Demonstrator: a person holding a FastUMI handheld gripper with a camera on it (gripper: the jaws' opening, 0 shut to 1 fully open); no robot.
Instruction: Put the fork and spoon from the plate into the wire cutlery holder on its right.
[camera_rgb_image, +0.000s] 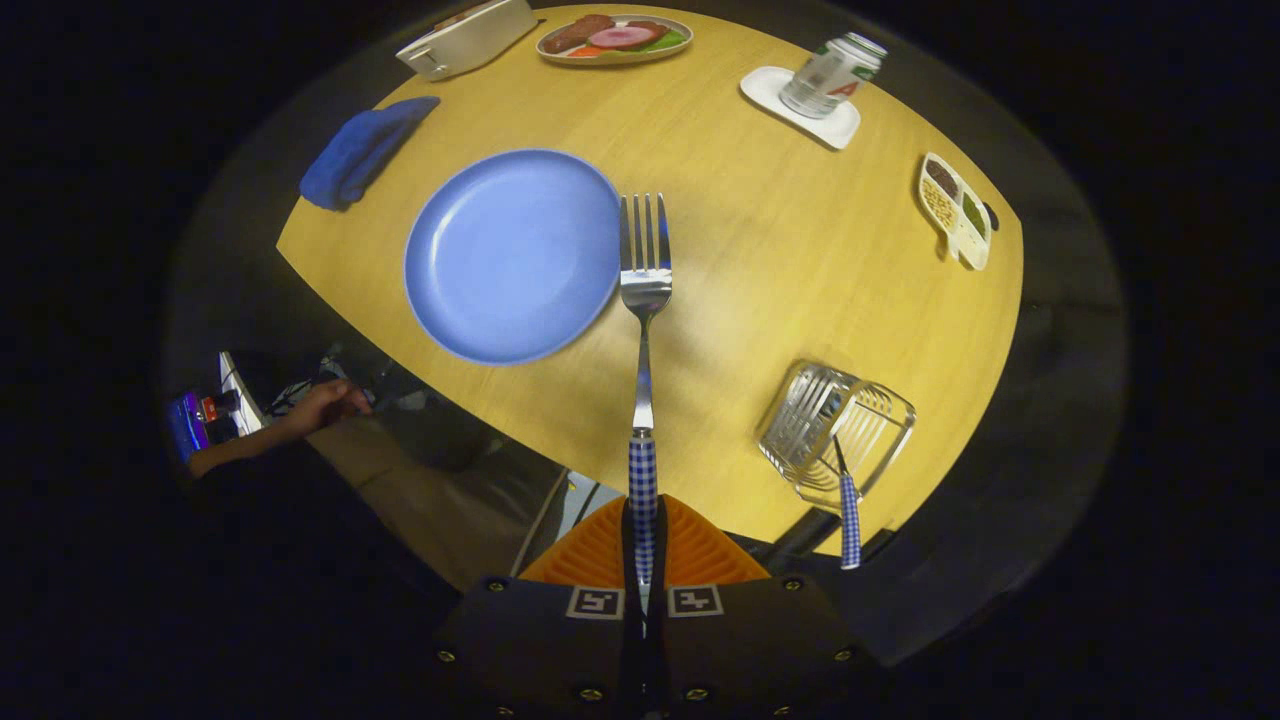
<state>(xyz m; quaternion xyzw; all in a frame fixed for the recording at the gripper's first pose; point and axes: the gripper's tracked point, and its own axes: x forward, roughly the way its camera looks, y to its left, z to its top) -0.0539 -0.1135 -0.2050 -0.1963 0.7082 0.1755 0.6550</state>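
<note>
My gripper (643, 535) is shut on the checked handle of the fork (644, 290), which points straight ahead, high above the table. Its tines hang over the right rim of the blue plate (510, 255), which lies bare on the wooden table. The wire cutlery holder (835, 430) stands to the right of the fork, near the table's edge. A checked handle, likely the spoon (849, 515), sticks out of the holder toward me; its bowl is hidden inside.
A folded blue cloth (362, 150) lies left of the plate. Beyond are a white toaster (465, 38), a dish of food (614, 38), a can on a white coaster (830, 75) and a divided snack dish (955, 210). A person's hand (320, 405) rests below the table's left edge.
</note>
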